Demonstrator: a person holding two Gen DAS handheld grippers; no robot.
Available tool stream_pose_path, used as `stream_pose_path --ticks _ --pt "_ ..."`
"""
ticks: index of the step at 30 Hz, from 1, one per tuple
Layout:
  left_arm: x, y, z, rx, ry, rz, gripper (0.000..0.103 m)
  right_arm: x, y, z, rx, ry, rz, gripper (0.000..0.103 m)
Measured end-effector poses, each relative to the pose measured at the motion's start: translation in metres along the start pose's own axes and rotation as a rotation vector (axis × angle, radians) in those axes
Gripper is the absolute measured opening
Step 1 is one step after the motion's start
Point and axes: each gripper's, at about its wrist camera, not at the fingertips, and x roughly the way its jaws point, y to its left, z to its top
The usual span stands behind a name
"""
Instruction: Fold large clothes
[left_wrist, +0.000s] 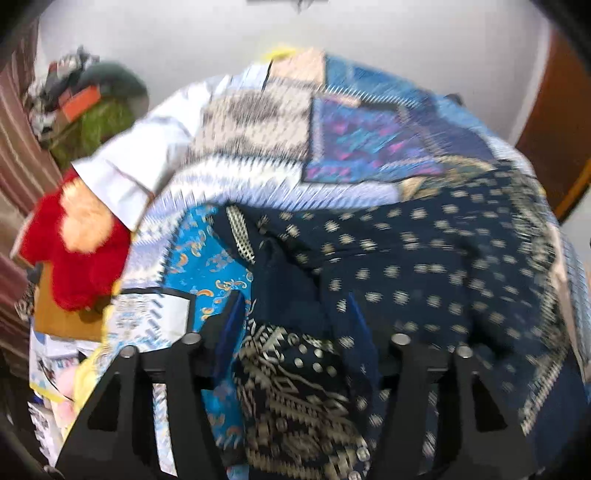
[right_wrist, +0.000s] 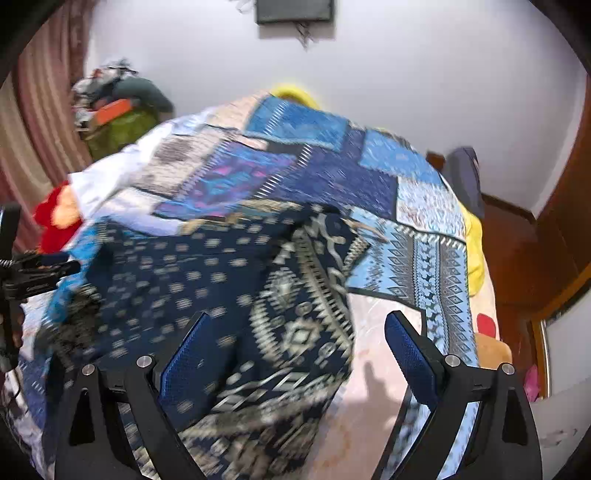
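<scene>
Clearly, the left gripper (left_wrist: 295, 325) is pinching a bunched fold of the navy patterned garment (left_wrist: 424, 266), which is spreading toward twelve o'clock over the patchwork bedspread (left_wrist: 258, 122). The right gripper (right_wrist: 295, 332) is standing wide over the garment's edge, gripping nothing. A good fold probably means catching that loose edge and keeping both corners level.

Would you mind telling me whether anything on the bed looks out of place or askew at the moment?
The navy patterned garment lies rumpled and bunched rather than flat on the patchwork bedspread, its folds heaped between the left tongs. A red plush toy sits at the bedspread's edge beside the folding area. Both views are motion-blurred.
</scene>
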Motion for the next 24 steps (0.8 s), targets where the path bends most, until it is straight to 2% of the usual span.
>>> stream_pose_path --ticks 4,8,10,12,18,24 --pt "-0.057 -0.010 -0.014 0.030 -0.086 -0.007 0.075 -0.059 0.022 -0.012 -0.014 -0.065 0.049 0.094" --pt "-0.106 -0.017 -0.034 0.060 -0.139 -0.006 0.097 -0.110 0.038 -0.030 -0.008 -0.117 0.095 0.098" --pt "-0.125 -0.019 -0.049 0.067 -0.151 -0.003 0.102 -0.132 0.044 -0.043 -0.004 -0.135 0.111 0.099" --pt "-0.135 -0.019 -0.063 0.066 -0.144 -0.009 0.103 -0.147 0.047 -0.057 0.004 -0.144 0.118 0.101" --pt "-0.138 -0.005 -0.123 0.007 -0.070 -0.026 0.103 -0.160 0.047 -0.109 0.058 -0.066 0.132 0.102" --pt "-0.098 0.025 -0.196 -0.130 0.140 -0.020 0.102 -0.146 0.044 -0.158 0.092 0.072 0.161 0.102"
